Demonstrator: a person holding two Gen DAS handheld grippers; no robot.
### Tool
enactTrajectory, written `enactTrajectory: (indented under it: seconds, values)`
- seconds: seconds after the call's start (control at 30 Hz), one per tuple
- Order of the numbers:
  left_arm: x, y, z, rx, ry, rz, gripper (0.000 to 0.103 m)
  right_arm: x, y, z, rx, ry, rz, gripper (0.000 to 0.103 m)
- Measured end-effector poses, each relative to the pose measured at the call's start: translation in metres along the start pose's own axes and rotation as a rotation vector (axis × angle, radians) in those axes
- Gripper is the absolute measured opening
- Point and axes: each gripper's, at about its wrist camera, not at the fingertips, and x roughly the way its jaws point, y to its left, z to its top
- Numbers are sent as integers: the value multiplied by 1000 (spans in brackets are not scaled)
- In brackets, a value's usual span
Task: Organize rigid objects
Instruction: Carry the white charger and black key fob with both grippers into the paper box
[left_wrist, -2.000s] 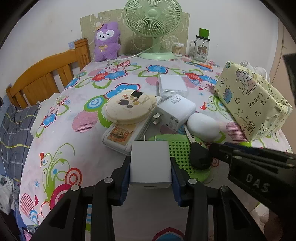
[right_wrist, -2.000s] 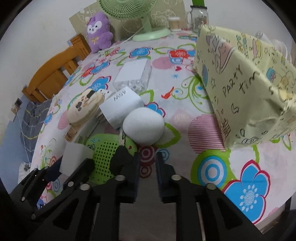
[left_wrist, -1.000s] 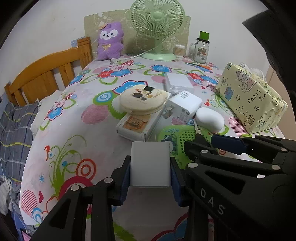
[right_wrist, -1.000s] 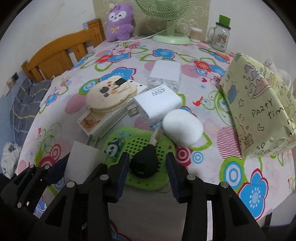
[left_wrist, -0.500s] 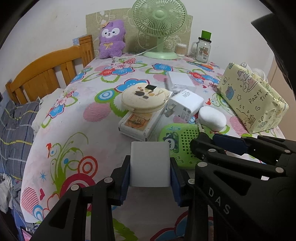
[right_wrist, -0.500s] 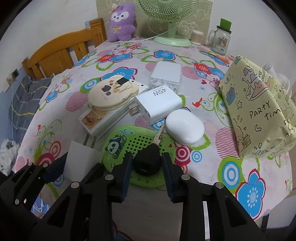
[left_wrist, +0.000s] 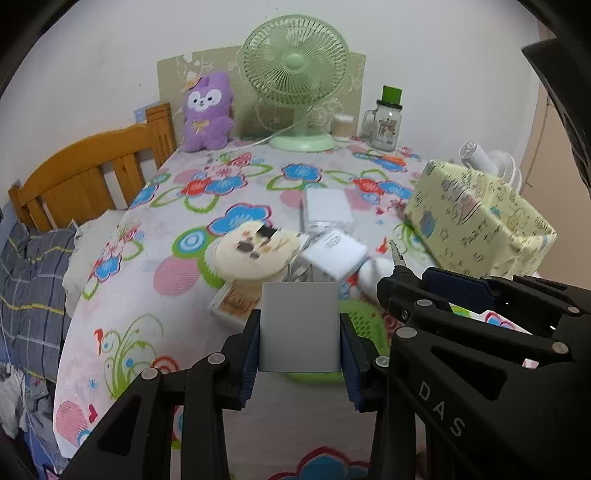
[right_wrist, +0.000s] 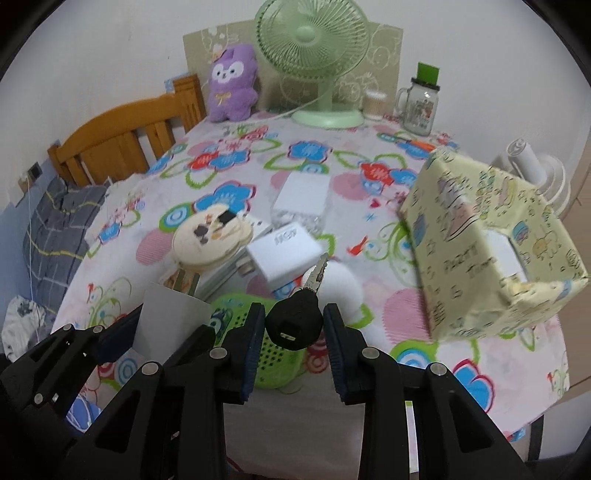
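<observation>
The left gripper (left_wrist: 300, 334) pinches a flat white rectangular block (left_wrist: 300, 325) between its fingers above the flowered desk (left_wrist: 221, 206), while the right gripper (right_wrist: 294, 334), nearer the yellow patterned box (right_wrist: 491, 243), pinches a black-headed metal key (right_wrist: 295, 321) whose blade points away, toward the clutter.

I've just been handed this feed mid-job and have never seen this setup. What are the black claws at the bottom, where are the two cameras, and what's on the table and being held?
No robot here: a person carries a hand-held gripper in each hand, each with a fisheye camera looking along its fingers. The left hand-held gripper is shut on a white block. The right hand-held gripper is shut on a black-headed key. On the flowered tablecloth lie a round cream tin, a white charger, a green perforated disc, a wrapped yellow box and, at the back, a green fan and a purple plush.
</observation>
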Motion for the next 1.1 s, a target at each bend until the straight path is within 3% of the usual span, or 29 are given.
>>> enactTrajectory:
  seconds: [1.1]
  values:
    - [-10, -111, 78, 109, -130, -25, 39, -53, -119, 47, 102, -176, -36, 35]
